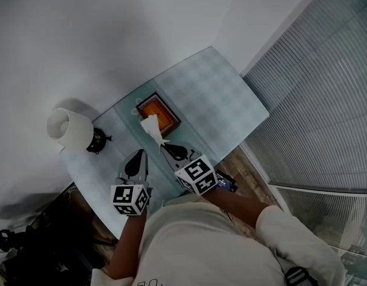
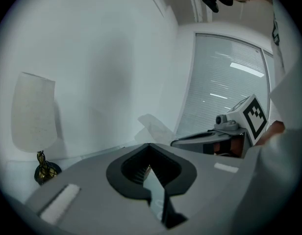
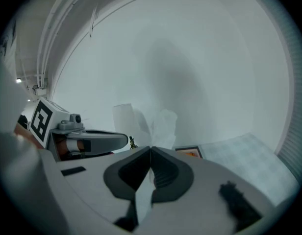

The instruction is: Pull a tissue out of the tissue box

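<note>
Both forearms reach forward side by side, tongs tilted slightly downward above the counter [image 1: 219, 94]. Right tongs [image 3: 151, 148] are pressed together, pinching the white tissue [image 1: 151, 127], which hangs over the near edge of the orange-topped tissue box [image 1: 155, 109]. Left tongs [image 2: 149, 145] are pressed together on nothing, just beside the right.

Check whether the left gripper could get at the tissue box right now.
Probably yes: the left gripper hovers close to the tissue box, nothing solid between them; only the tissue pinched in the right gripper lies near its path.
</note>
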Demonstrator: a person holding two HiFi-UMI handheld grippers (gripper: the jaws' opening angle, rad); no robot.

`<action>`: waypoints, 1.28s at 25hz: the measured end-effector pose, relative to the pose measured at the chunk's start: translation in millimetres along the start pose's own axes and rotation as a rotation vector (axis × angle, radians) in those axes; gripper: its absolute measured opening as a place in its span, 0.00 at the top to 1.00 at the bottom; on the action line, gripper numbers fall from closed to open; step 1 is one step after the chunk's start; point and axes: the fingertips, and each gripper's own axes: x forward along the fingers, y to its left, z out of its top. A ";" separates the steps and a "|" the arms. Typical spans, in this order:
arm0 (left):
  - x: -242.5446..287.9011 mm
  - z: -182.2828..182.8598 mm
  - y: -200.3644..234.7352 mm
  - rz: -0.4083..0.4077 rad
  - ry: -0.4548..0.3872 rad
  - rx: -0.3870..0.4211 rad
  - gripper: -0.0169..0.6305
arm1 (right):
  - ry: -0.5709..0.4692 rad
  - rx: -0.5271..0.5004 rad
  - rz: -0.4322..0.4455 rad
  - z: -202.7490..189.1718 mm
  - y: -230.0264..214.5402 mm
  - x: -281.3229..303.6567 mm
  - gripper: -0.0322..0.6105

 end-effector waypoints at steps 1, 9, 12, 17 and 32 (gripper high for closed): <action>-3.9 1.4 -2.3 0.000 -0.006 -0.003 0.96 | -0.011 0.001 -0.001 2.6 3.0 -5.3 0.93; -41.4 -3.5 -20.9 -0.011 0.002 0.000 0.96 | -0.061 0.024 0.002 -0.7 28.9 -43.6 0.93; -48.1 -0.2 -17.8 -0.001 -0.011 0.009 0.96 | -0.085 0.036 -0.037 -2.8 28.4 -48.9 0.93; -47.9 -2.3 -23.1 -0.009 -0.010 0.049 0.96 | -0.094 0.045 -0.051 -5.4 29.6 -49.8 0.93; -38.9 -0.9 -29.9 -0.022 -0.011 0.025 0.96 | -0.081 -0.011 -0.020 -7.3 41.2 -47.8 0.93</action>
